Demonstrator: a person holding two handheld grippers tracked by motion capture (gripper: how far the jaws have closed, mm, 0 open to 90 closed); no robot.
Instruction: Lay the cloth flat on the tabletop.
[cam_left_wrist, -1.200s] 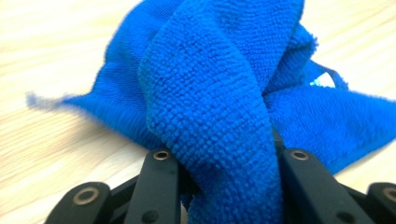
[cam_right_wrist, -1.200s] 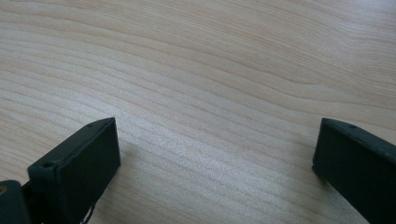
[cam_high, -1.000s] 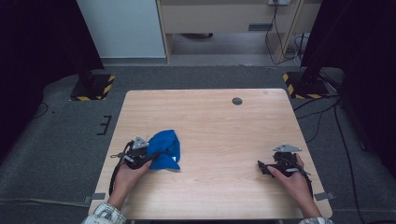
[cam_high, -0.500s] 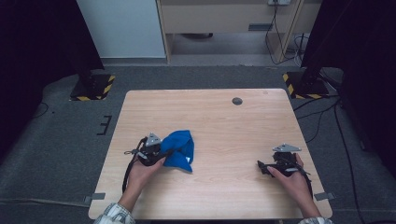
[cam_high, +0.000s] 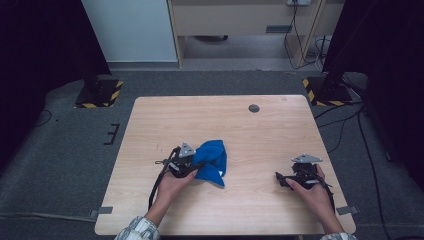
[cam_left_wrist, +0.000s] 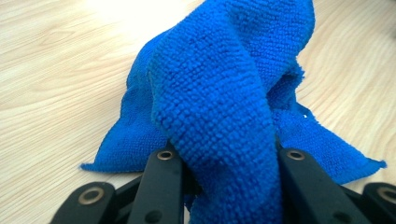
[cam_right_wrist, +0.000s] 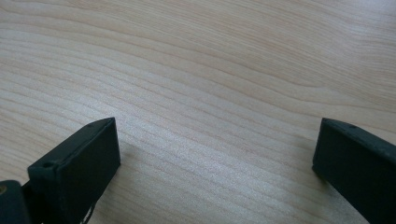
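A crumpled blue microfibre cloth (cam_high: 212, 161) lies bunched near the middle of the wooden table (cam_high: 240, 125). My left gripper (cam_high: 194, 166) is shut on a thick fold of that cloth (cam_left_wrist: 219, 112), which bulges up between the two black jaws in the left gripper view. The rest of the cloth trails onto the wood beyond. My right gripper (cam_high: 280, 179) rests low over the table at the right, held by the person's hand. In the right gripper view its jaws stand wide apart over bare wood (cam_right_wrist: 210, 107) with nothing between them.
A small dark round grommet (cam_high: 254, 108) sits in the table's far right part. Yellow-and-black striped stand bases (cam_high: 100, 94) (cam_high: 327, 91) flank the table on the grey floor. A cable (cam_high: 156, 182) trails from the left gripper toward the front edge.
My left gripper has carried the blue cloth to the right across the table, and the cloth is bunched taller. The right gripper has stayed where it was.
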